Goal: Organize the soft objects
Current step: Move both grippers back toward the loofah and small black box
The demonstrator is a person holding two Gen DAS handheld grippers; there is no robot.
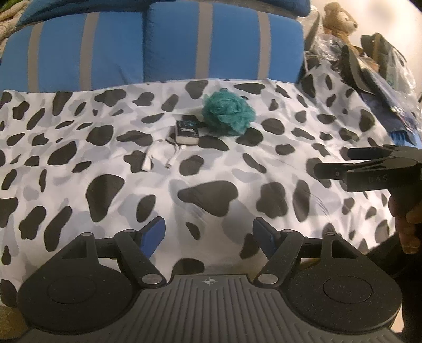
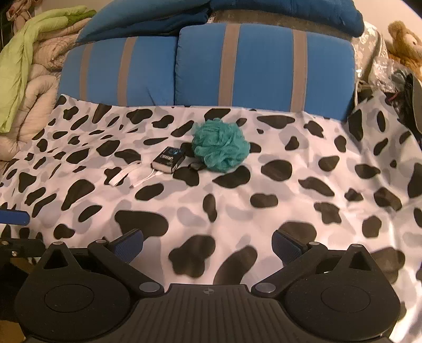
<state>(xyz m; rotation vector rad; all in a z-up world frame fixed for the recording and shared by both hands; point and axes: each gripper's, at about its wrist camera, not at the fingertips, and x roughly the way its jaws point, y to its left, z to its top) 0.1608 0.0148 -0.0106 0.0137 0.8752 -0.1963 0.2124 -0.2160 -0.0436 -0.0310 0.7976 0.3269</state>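
A teal mesh bath sponge (image 1: 228,113) (image 2: 221,144) lies on the cow-print sheet (image 1: 184,163) (image 2: 237,190) near the blue striped pillows (image 1: 147,44) (image 2: 205,66). A brown teddy bear (image 1: 339,19) (image 2: 406,43) sits at the far right. My left gripper (image 1: 209,234) is open and empty over the sheet's near part. My right gripper (image 2: 208,246) is open and empty too; it shows from the side in the left wrist view (image 1: 332,162), at the right edge.
A small black box (image 1: 187,132) (image 2: 168,160) and a white cable (image 1: 161,155) (image 2: 126,176) lie left of the sponge. Bags and clutter (image 1: 382,79) pile at the right. Green and beige quilts (image 2: 29,74) are heaped at the left.
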